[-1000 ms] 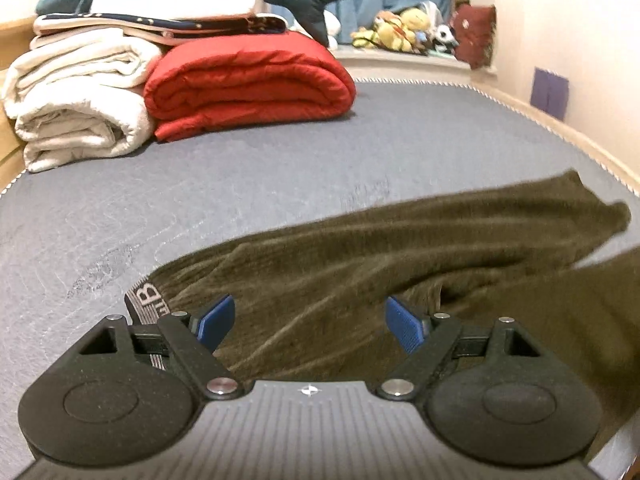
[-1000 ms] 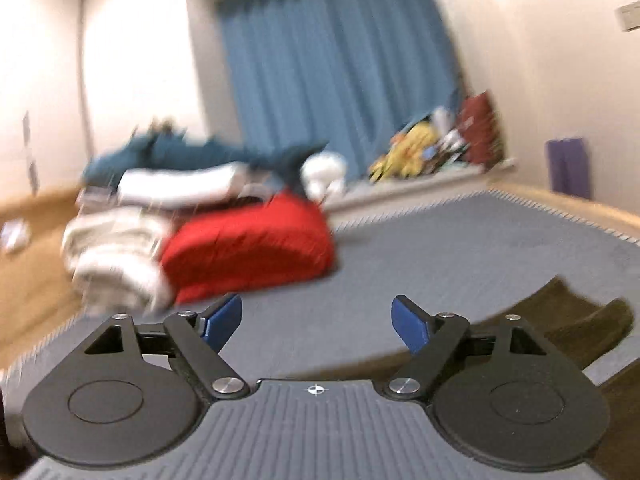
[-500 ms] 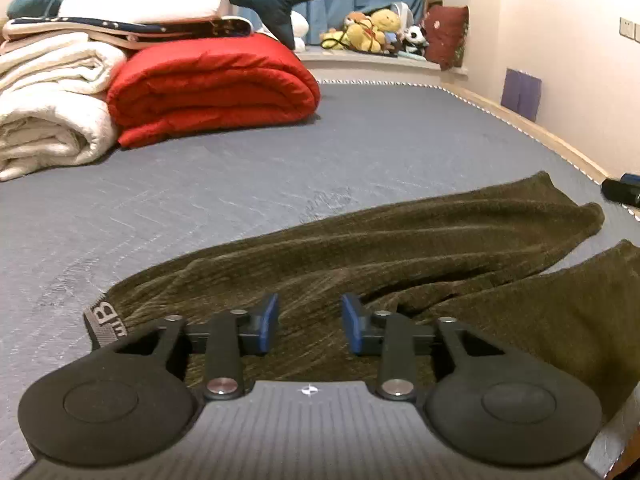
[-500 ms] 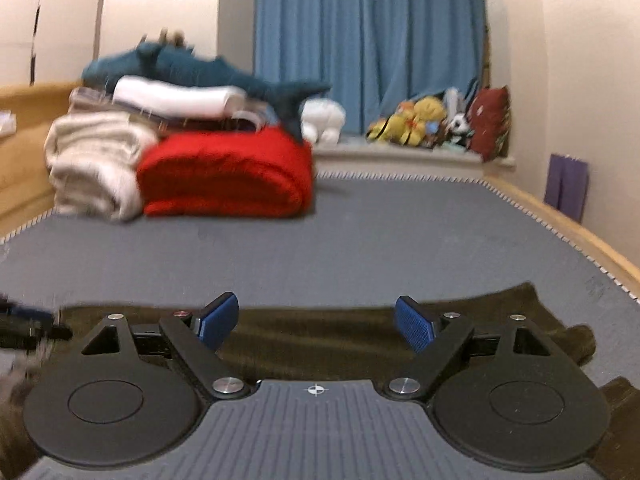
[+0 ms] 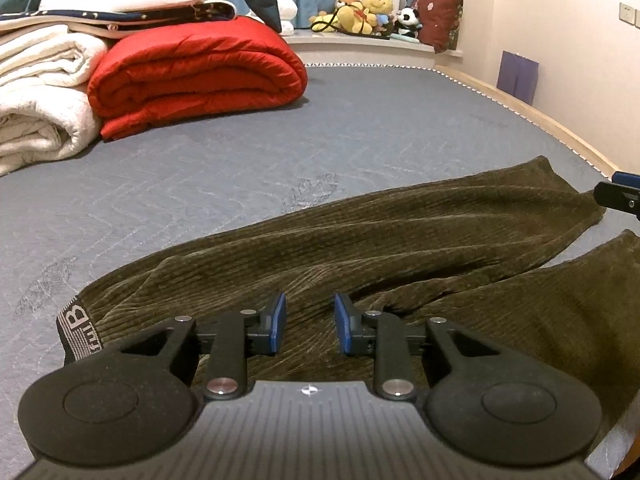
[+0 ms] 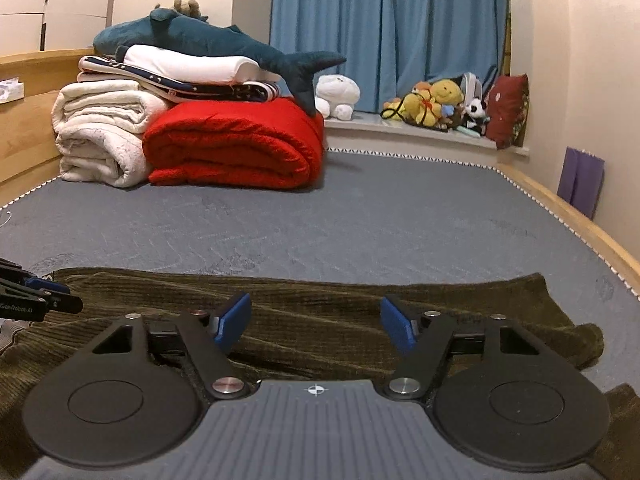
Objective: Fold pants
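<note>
While the left claw [image 5: 308,330] sits low over the pants [image 5: 400,248] with its jaws closing to a narrow gap, no cloth shows pinched between the blue pads [image 5: 278,324]; ribbed fabric only lies beneath and beyond them. Just to one side of that claw lies the waistband [image 5: 78,330], its lettered elastic at the garment's near corner. The right claw [image 6: 316,324] stands much wider, jaws also closing, poised above the same pants [image 6: 320,300] farther toward the leg ends, again with nothing visibly gripped; whether either claw's fingertips touch the cloth cannot be told.

Measured from the waistband, the two legs run away across the grey bed [image 5: 360,132], the far leg flat and the near one partly spread beside it, their cuffs well apart. No fold appears to be made yet: the legs are not laid one on the other. Judging from this, the task is at its start, with the first grasp being taken. Bringing the legs together and doubling the length remain. Beyond the pants, at the bed's head, sit a red quilt [image 5: 196,76] and white blankets [image 5: 40,92].
</note>
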### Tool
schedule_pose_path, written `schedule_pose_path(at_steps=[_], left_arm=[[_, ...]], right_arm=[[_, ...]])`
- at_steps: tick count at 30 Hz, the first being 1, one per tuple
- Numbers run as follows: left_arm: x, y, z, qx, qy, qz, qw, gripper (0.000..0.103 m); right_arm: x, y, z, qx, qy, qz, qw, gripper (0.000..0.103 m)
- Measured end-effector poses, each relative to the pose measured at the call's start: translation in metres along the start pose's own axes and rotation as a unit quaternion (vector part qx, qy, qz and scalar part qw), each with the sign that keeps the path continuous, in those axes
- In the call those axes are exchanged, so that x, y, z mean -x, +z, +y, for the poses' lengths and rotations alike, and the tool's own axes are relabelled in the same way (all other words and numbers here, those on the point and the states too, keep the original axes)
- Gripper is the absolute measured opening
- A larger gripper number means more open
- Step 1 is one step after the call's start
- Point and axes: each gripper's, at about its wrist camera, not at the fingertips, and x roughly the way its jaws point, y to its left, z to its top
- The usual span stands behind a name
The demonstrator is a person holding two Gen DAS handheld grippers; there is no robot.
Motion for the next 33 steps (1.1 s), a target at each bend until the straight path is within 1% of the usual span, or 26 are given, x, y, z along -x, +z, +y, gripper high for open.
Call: schedule_pose_path(at_steps=[7, 14, 24, 27, 30, 32, 33], left_arm=[[-0.009, 0.004, -0.002, 0.000, 0.015, 0.002, 0.9999, 0.030], [-0.017, 0.005, -0.004, -0.009, 0.009, 0.006, 0.9999, 0.030], [-0.021, 0.006, -0.005, -0.010, 0.006, 0.006, 0.9999, 0.030], [-0.021, 0.006, -0.006, -0.011, 0.007, 0.006, 0.9999, 0.030], [-0.020, 0.006, -0.005, -0.012, 0.010, 0.004, 0.9999, 0.030], [-0.020, 0.006, -0.004, -0.009, 0.011, 0.003, 0.9999, 0.030], [-0.020, 0.006, -0.003, -0.008, 0.012, 0.003, 0.9999, 0.030]], right_arm=[[-0.004, -0.001, -0.006, -0.007, -0.006, 0.001, 1.000, 0.072], [-0.010, -0.001, -0.012, -0.019, -0.018, 0.008, 1.000, 0.072], [-0.016, 0.000, -0.013, -0.028, -0.023, 0.018, 0.999, 0.072], [-0.018, -0.001, -0.016, -0.037, -0.018, 0.023, 0.999, 0.072], [-0.017, -0.001, -0.015, -0.033, -0.011, 0.018, 0.999, 0.072], [-0.015, 0.000, -0.013, -0.025, -0.011, 0.008, 1.000, 0.071], [-0.014, -0.001, -0.012, -0.021, -0.013, 0.003, 1.000, 0.068]])
